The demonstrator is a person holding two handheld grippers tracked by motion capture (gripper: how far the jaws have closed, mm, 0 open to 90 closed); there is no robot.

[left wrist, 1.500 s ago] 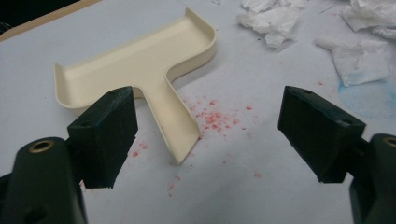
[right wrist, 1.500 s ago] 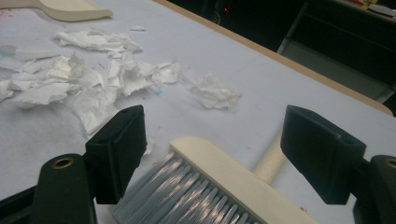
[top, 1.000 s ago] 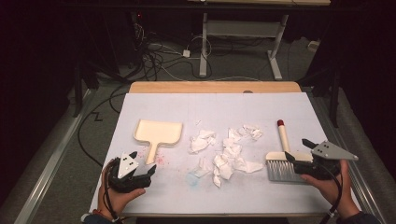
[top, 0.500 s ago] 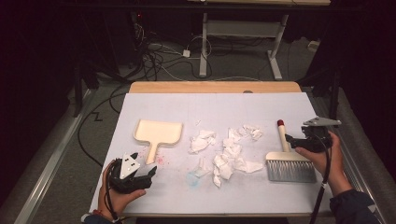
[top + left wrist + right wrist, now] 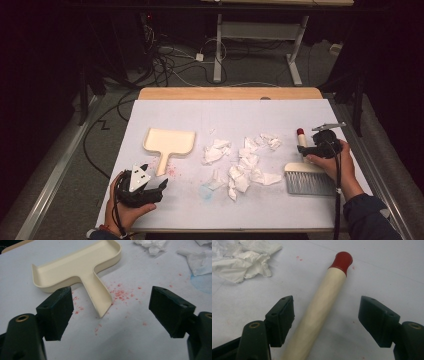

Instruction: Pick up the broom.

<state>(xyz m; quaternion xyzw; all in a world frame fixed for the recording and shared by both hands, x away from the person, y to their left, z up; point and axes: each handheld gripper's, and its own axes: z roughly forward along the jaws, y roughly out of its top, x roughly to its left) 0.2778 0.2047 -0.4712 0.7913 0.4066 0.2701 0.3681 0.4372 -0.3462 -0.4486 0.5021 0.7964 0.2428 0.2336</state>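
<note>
A cream dustpan lies flat at the table's left, handle toward me. My left gripper stands open just short of that handle's end, touching nothing. At the right lies a hand brush with grey bristles and a cream handle tipped in red. My right gripper is open, its jaws on either side of the handle with a gap on both sides. Crumpled white paper scraps lie scattered between dustpan and brush.
A white sheet covers the table, with a wooden edge at the back. Red crumbs and a blue stain mark the sheet near the dustpan handle. Cables and a desk frame lie on the floor beyond.
My right gripper has moved from beside the brush head forward and up to the brush handle, which now lies between its jaws. The left gripper has barely moved.
</note>
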